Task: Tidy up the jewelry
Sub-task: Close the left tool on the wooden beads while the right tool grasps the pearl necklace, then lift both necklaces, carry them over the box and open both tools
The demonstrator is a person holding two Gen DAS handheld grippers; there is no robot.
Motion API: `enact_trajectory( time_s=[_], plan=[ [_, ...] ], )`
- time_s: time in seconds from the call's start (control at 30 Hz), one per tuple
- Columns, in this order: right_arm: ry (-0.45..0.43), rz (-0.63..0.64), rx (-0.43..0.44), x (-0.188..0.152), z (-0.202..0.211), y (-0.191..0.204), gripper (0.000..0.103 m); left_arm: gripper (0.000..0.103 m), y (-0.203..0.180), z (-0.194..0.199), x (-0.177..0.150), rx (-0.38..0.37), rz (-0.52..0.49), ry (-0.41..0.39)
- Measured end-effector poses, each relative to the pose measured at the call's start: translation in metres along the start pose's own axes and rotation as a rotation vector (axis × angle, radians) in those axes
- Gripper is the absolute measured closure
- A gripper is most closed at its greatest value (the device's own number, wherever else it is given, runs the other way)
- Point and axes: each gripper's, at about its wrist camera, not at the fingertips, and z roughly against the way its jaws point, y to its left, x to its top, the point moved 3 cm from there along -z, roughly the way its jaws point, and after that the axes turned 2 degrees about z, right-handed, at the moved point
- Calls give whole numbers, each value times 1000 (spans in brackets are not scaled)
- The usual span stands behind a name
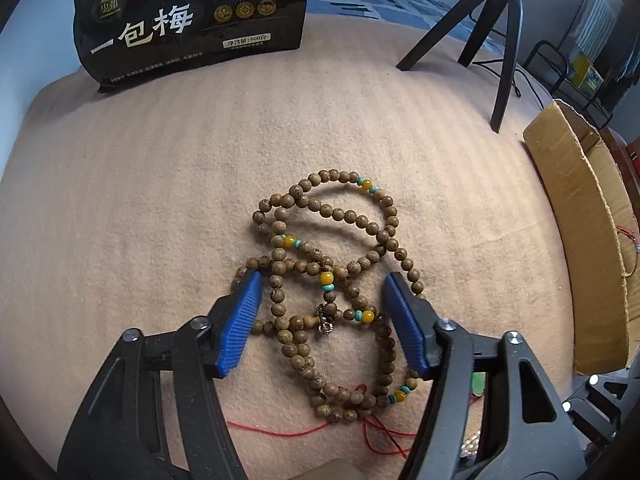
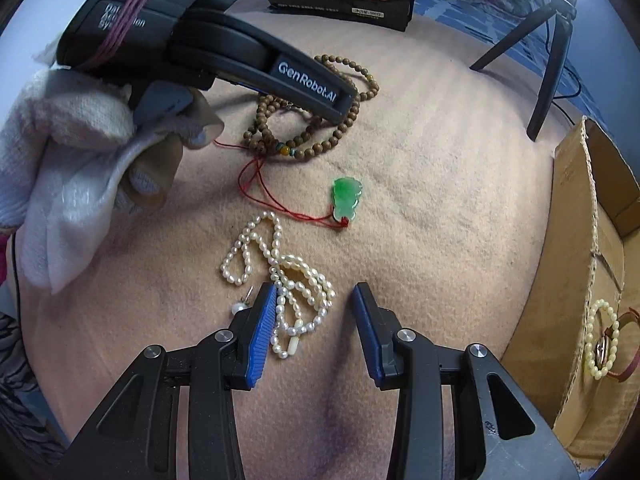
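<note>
Left wrist view: left gripper (image 1: 322, 280) spread wide, blue pads either side of the wooden bead strand (image 1: 328, 264), gripping nothing. Strand in tangled loops on the tan cloth (image 1: 140, 184), well left of the cardboard box (image 1: 576, 216); red cord (image 1: 280, 432) trailing from its near end.

Right wrist view: right gripper (image 2: 316, 292) likewise spread, nothing held. Pearl necklace (image 2: 280, 272) heaped on the cloth left of the box, its near loops between the pads, touching the left pad. Green jade pendant (image 2: 346, 198) on red cord, between pearls and wooden beads. Pearl earring (image 2: 239, 307) just left of the left pad. Pearl bracelet (image 2: 600, 340) inside the box.
</note>
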Motion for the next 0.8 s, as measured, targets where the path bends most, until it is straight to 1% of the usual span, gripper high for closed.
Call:
enact_trajectory(
  time_s=[0.17,0.2,0.23,0.27,0.3,0.33,0.4,0.5,0.53,0.63,0.8],
  plan=[
    [1,21,-14,5,-4,3,65,63,5,2,1,-7,9,-18],
    [1,24,-14,5,-4,3,66,69,5,2,1,-9,9,-20],
    [3,24,-4,5,-5,3,72,75,5,2,1,-11,6,-23],
    [4,23,5,4,-4,3,76,78,5,3,1,-15,4,-25],
    [5,22,18,4,-4,4,86,86,5,4,1,-18,2,-27],
    [7,24,24,4,-4,5,92,91,5,5,0,-24,0,-28],
    [7,30,17,1,-2,8,94,92,4,7,0,-33,-1,-30],
    [-1,23,12,-1,2,9,95,93,5,13,-2,-74,9,-19],
    [-6,18,10,-1,4,9,97,93,4,15,-2,-80,9,-22],
    [-35,-6,3,-1,13,5,97,93,4,27,-2,-96,11,-41],
    [-97,-48,-15,7,34,-8,97,93,8,51,5,-134,45,-86]
  ],
)
